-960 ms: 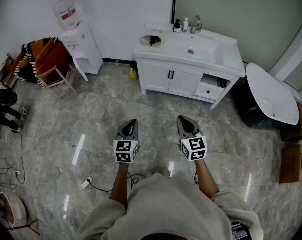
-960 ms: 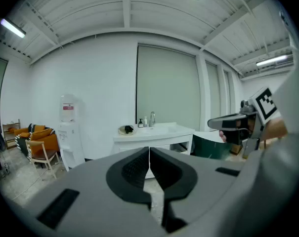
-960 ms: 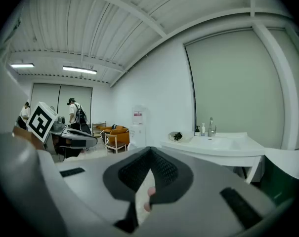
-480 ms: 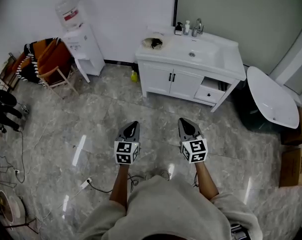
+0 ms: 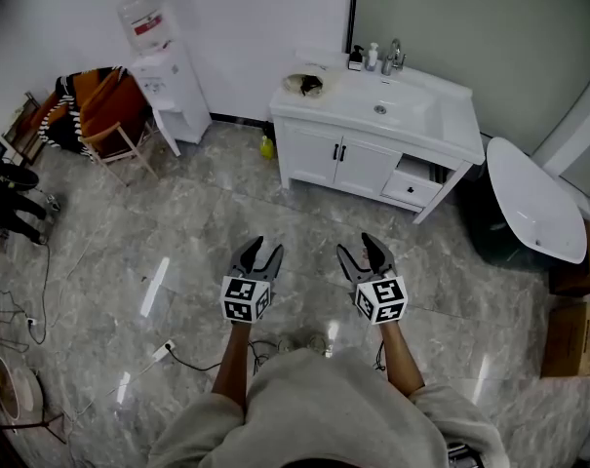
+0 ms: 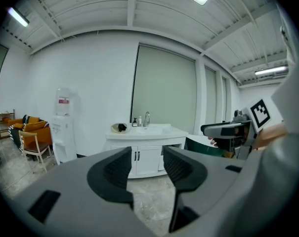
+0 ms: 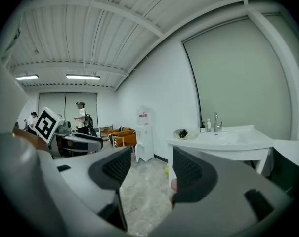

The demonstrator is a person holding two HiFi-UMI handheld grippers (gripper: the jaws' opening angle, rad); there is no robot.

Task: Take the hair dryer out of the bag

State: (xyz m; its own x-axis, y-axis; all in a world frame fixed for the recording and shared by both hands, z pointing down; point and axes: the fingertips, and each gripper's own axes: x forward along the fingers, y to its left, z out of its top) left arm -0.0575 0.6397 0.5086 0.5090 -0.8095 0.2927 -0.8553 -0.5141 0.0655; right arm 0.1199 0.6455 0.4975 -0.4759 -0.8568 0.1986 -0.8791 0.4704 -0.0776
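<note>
A small pale bag [image 5: 303, 83] with something dark in it lies on the left end of the white vanity top [image 5: 441, 115]; whether that is the hair dryer I cannot tell. It also shows far off as the bag [image 6: 120, 127] in the left gripper view and the bag [image 7: 180, 134] in the right gripper view. My left gripper [image 5: 260, 254] and right gripper [image 5: 361, 253] are held side by side over the floor, well short of the vanity. Both sets of jaws are opening with nothing between them, as seen on the left gripper [image 6: 147, 164] and right gripper [image 7: 151, 167].
A faucet and bottles [image 5: 377, 55] stand at the sink. A water dispenser [image 5: 163, 71] and an orange chair [image 5: 104, 115] are at the left wall. A yellow bottle [image 5: 266, 146] sits on the floor. A white tub [image 5: 533, 198] and cardboard boxes [image 5: 572, 310] are right. Cables [image 5: 168, 354] trail left. People [image 7: 82, 116] stand far off.
Both grippers' jaws have gone from shut to spread apart. The hands stay in about the same place over the floor; the head view has shifted slightly.
</note>
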